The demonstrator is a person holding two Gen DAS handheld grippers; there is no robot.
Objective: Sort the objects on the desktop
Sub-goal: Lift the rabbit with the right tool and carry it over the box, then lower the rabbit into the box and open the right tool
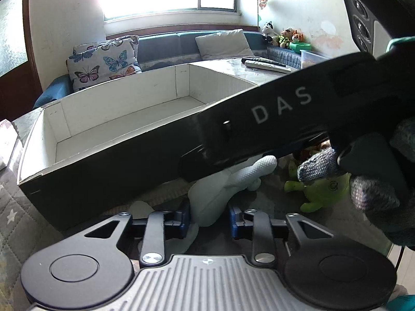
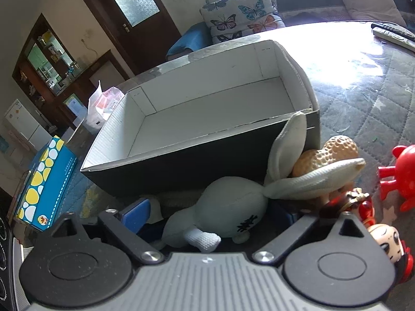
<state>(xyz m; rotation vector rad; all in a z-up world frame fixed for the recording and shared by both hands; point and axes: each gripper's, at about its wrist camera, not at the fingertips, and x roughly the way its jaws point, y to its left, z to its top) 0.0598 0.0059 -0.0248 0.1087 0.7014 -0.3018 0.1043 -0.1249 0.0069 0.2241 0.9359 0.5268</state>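
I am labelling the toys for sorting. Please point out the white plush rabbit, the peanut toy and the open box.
white plush rabbit [image 2: 233,202]: right wrist view, on its round body.
peanut toy [image 2: 334,150]: right wrist view, on its textured upper shell.
open box [image 2: 215,121]: right wrist view, on its bare inner floor.

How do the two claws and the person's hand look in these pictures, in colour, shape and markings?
Both claws have a ribbed grey base, two round black discs, black link bars with silver bolts, and blue fingertips. The left claw and right claw look the same. In the left wrist view, the other tool's black body reads "DAS", and the hand wears a grey knitted glove.
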